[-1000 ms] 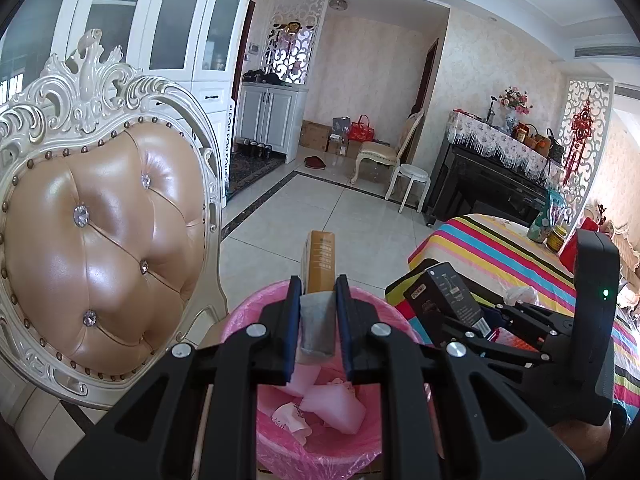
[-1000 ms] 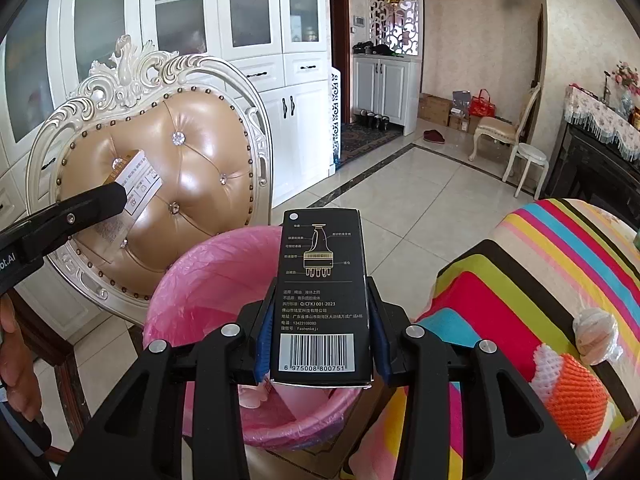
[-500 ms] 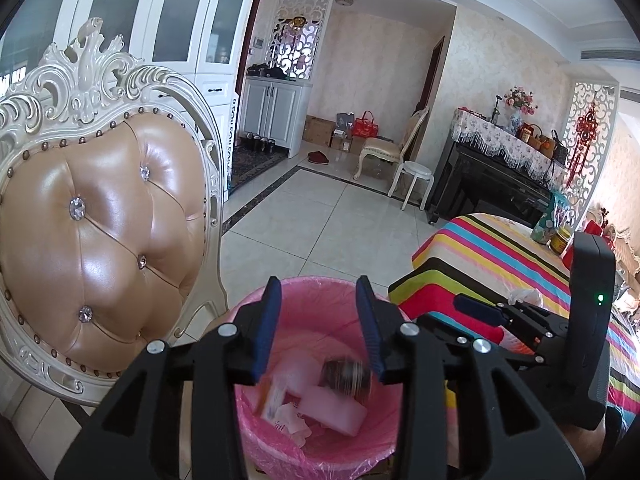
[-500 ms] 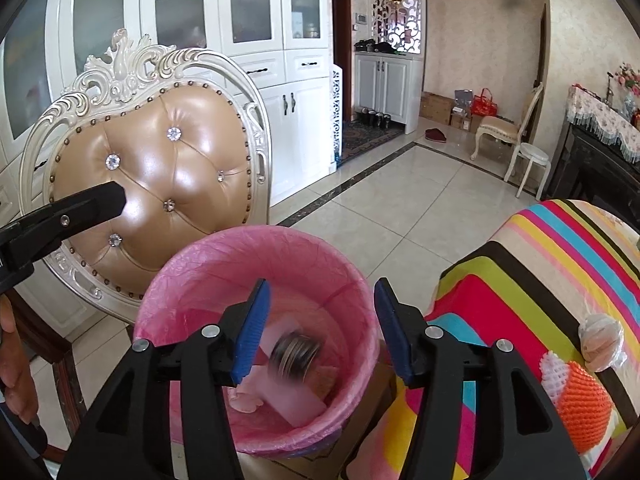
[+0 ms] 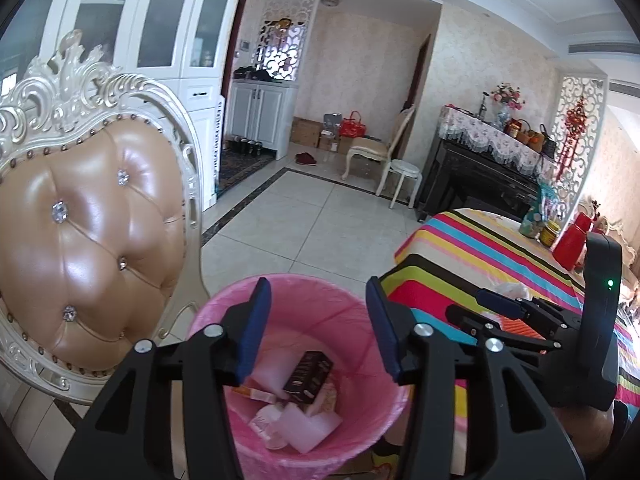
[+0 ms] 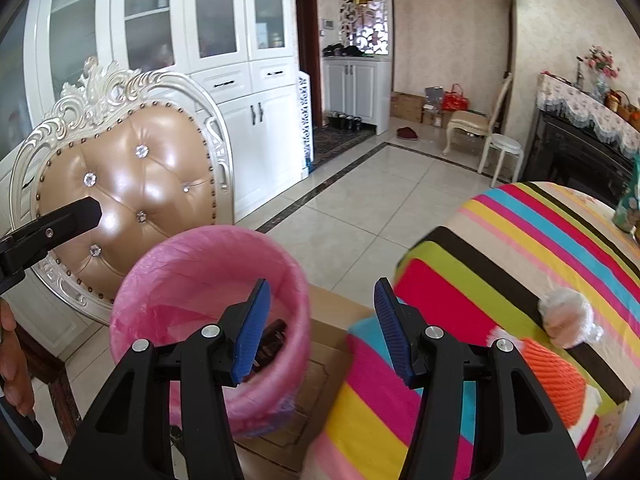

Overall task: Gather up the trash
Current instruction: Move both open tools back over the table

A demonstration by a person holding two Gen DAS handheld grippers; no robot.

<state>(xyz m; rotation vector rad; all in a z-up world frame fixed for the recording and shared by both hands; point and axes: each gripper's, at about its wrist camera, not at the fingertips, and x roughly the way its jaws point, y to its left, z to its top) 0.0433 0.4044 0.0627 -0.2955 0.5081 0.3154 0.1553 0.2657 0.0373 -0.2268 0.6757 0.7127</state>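
A bin lined with a pink bag (image 5: 304,282) stands on the floor between a chair and a table. In it lie a black box (image 5: 308,372), a light brown box (image 5: 252,392) and white foam pieces (image 5: 308,424). My left gripper (image 5: 317,298) hangs over the bin, its jaws opening with nothing between them. My right gripper (image 6: 322,300) is open and empty, over the bin's (image 6: 192,264) right rim and the table edge. Inside, the black box (image 6: 272,336) shows. The right gripper (image 5: 500,308) also appears to the right in the left wrist view.
An ornate padded chair (image 5: 88,232) stands close on the bin's left. The table with a striped cloth (image 6: 500,260) is on its right, bearing a netted orange fruit (image 6: 556,380) and a plastic-wrapped item (image 6: 568,316). A cardboard box (image 6: 332,320) lies under the bin. Tiled floor lies beyond.
Both grippers opened and let go of their boxes, which dropped into the bin. The right gripper then shifted right toward the table.
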